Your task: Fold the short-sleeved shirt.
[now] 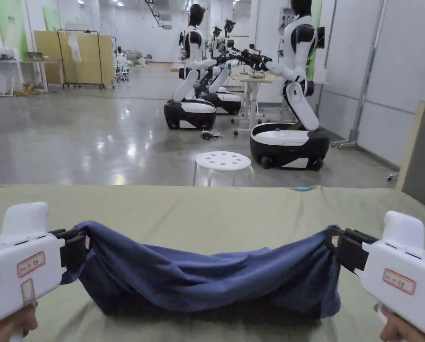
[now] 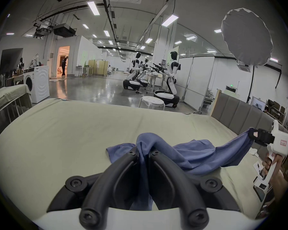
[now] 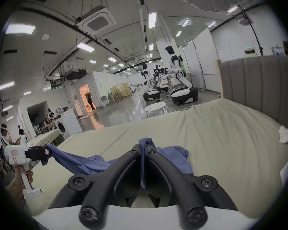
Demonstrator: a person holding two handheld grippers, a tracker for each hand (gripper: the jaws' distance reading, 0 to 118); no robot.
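In the lower half of the head view we hold the blue short-sleeved shirt (image 1: pixel 207 276) slung between our two grippers above the olive-green bed sheet (image 1: pixel 216 209). The left gripper (image 1: pixel 80 249), at lower left, has its jaws clamped on one bunched end of the cloth; the right gripper (image 1: pixel 336 245), at lower right, is clamped on the other. Each gripper view confirms fabric pinched between its own jaws. The middle of the shirt sags and its lower folds rest rumpled on the sheet. We judge the main risk to be an uneven fold: the slack centre may crease or double under itself when laid down. A thin pinch could also slip free if we pull the ends apart too hard.
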